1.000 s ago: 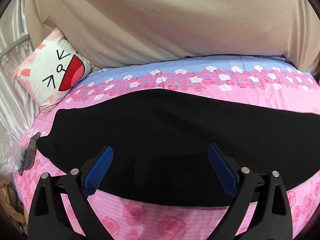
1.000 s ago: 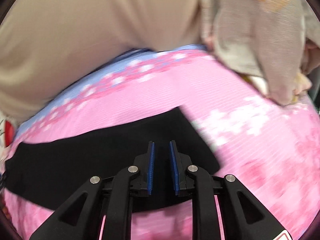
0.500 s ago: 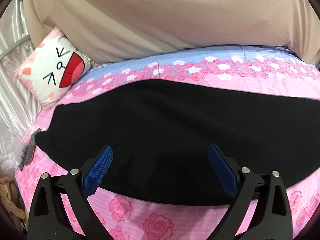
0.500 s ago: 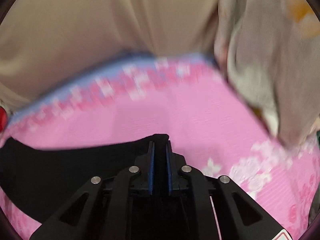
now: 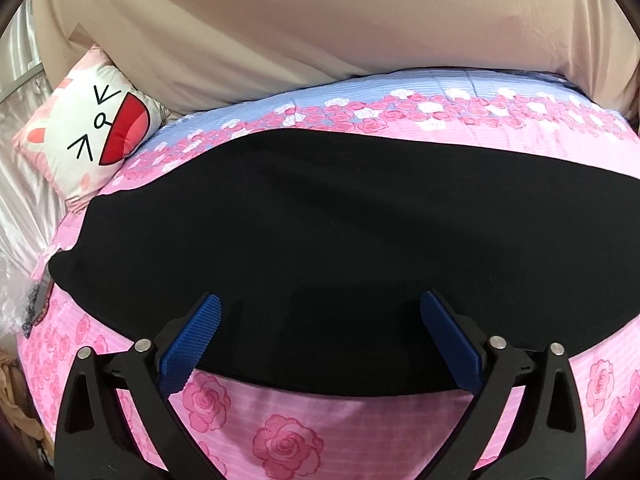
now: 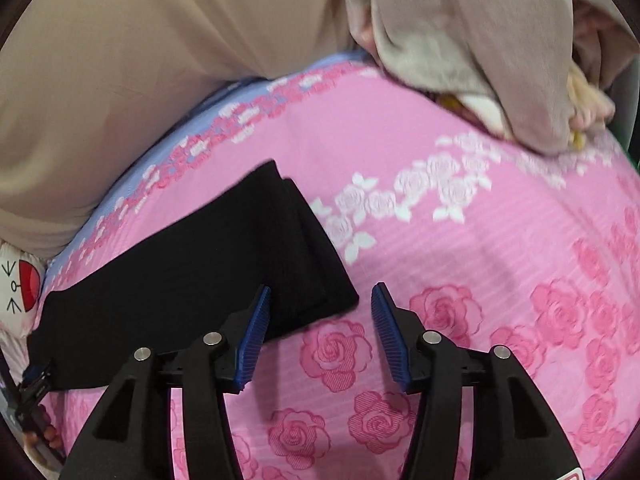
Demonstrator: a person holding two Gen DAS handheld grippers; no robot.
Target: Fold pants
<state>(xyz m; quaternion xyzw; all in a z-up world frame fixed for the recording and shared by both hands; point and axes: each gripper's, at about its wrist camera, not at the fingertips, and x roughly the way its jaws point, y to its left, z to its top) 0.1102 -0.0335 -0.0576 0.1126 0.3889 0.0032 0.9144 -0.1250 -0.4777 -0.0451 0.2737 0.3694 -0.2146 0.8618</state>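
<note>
My left gripper (image 5: 318,330) wide over black pants (image 5: 320,248), right gripper (image 6: 320,322) just opening — empty, cat pillow (image 5: 96,128) wordless — no labels I can read

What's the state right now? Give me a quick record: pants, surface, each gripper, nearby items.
pants: black pants, lying flat as a long strip across the bed; the end in the right wrist view shows stacked layers
surface: pink rose-print bedspread
left gripper: jaws wide open over the near edge of the pants, nothing held
right gripper: jaws have just been opening; open, over the near corner of the pants' end, not gripping
nearby: cartoon-face pillow beyond the pants' other end; grey-beige cloth pile at the far right
</note>
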